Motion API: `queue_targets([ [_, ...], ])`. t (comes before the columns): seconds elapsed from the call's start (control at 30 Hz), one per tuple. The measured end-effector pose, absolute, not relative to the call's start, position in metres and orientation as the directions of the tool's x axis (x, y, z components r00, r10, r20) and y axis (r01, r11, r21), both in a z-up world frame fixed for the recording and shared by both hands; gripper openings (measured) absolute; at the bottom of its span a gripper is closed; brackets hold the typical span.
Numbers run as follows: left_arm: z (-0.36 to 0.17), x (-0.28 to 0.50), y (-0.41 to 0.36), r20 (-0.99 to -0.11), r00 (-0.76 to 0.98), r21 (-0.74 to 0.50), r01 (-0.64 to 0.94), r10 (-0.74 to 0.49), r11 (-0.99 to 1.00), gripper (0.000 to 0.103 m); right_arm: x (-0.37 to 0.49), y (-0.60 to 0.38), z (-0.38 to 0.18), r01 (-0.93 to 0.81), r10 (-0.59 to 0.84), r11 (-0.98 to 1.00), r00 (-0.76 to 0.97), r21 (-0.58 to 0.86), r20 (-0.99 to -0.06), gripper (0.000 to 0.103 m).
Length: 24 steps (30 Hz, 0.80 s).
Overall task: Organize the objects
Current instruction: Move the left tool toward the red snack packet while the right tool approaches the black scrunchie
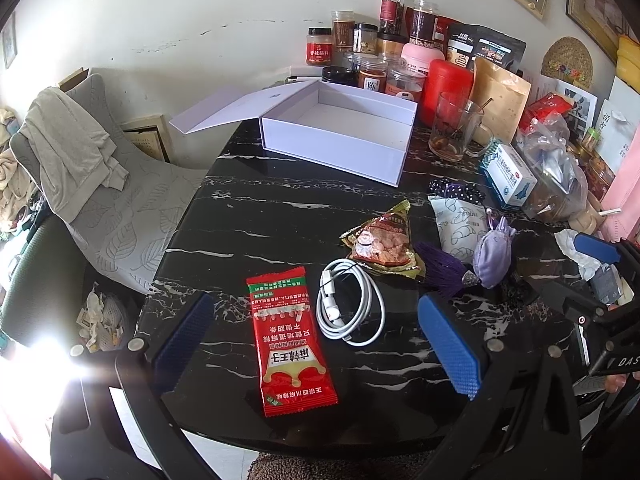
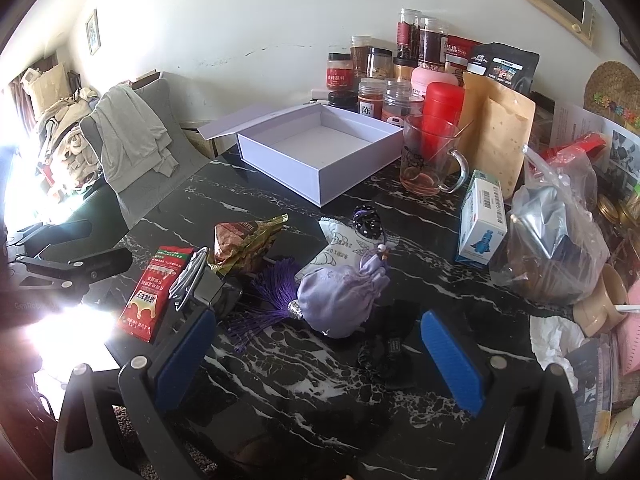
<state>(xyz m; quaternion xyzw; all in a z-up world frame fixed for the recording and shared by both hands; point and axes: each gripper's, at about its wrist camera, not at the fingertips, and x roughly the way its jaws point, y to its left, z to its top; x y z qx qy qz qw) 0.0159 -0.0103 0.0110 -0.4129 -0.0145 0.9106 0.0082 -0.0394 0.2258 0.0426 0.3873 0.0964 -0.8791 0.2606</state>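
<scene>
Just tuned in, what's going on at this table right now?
A person holds a gripper in each hand over a cluttered black marble table. Both the left gripper and right gripper are open and hold nothing. The white box sits open and empty. The red snack packet, coiled white cable, foil snack bag and lilac pouch all lie loose on the table, not yet packed.
</scene>
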Motion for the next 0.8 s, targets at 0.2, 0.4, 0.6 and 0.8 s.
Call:
queue_targets([
  [0.2,0.015,0.017,-0.013,-0.753,-0.657,-0.040,-0.011,0.037,-0.999,0.102,-0.039,0.227,0.043,0.533,-0.388,-0.846,-0.565,0.037,-0.728,0.102],
  [0.4,0.016,0.018,-0.013,-0.752,-0.658,-0.039,-0.006,0.033,-0.999,0.102,-0.037,0.229,0.044,0.526,-0.389,-0.849,-0.569,0.042,-0.724,0.102],
  [0.6,0.012,0.023,-0.013,-0.756,-0.654,-0.041,0.002,0.029,-0.999,0.102,-0.035,0.232,0.040,0.522,-0.392,-0.852,-0.566,0.053,-0.726,0.102],
  [0.8,0.004,0.026,-0.011,-0.764,-0.644,-0.048,0.000,0.037,-0.999,0.102,-0.032,0.236,0.034,0.520,-0.388,-0.852,-0.559,0.054,-0.732,0.102],
])
